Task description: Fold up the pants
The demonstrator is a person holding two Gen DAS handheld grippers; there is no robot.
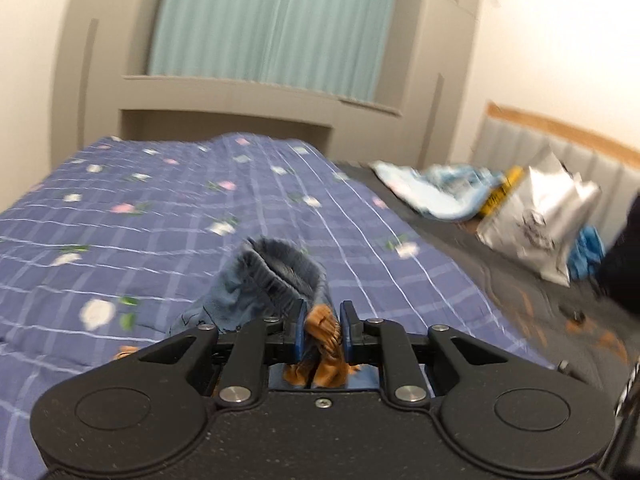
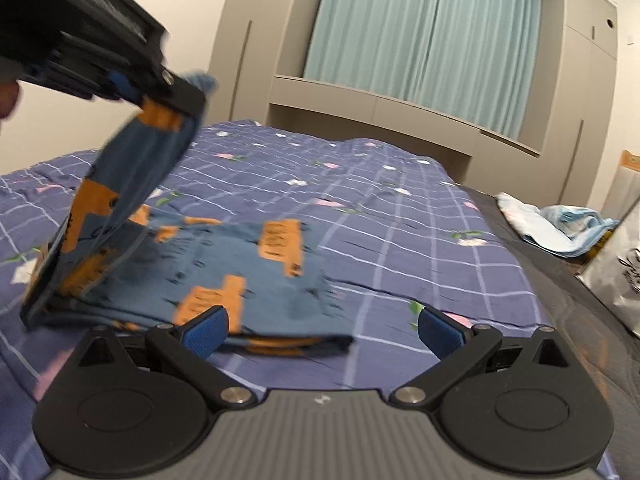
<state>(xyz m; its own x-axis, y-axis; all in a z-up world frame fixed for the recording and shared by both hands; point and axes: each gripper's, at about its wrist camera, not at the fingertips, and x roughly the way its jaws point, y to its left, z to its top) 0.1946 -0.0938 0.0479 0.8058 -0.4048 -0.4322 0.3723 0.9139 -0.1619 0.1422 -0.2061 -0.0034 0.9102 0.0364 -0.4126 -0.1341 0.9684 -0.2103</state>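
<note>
Left wrist view: the left tongs are pressed together, pinching a bunched edge of the small blue cotton pants with orange vehicle prints. In the right wrist view those pants lie mostly flat on the purple checked bedspread with small flowers, one end lifted up by the left tongs at upper left. The right tongs are spread wide, just beside the pants' near edge, holding nothing.

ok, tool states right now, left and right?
Left tool: closed on the pants, lifting one end.
Right tool: open, holding nothing.
</note>
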